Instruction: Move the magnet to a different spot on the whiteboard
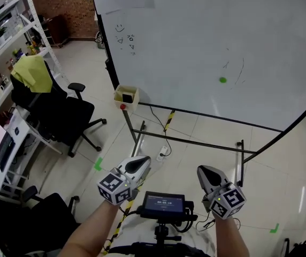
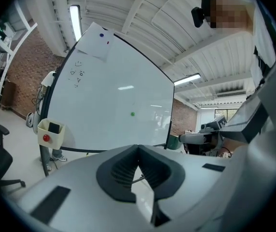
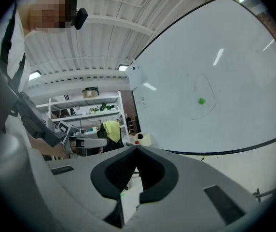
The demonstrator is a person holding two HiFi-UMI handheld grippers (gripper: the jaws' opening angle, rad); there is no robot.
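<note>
Head view: the green magnet (image 1: 222, 80) sits on the whiteboard (image 1: 196, 31), toward four o'clock from the board's middle and well apart from both grippers. The left gripper (image 1: 141, 163) and the right gripper (image 1: 205, 172) hover side by side at six o'clock, above the floor. Each has its jaws pressed together on nothing, and the magnet is up at one o'clock from them.

Ahead of me, the small round green magnet (image 1: 222, 80) sits flat on the big white whiteboard (image 1: 196, 31), right of its middle and toward its lower edge, just beside faint curved pen marks (image 1: 242, 71) and well apart from the upper-left doodles (image 1: 126, 39).
</note>
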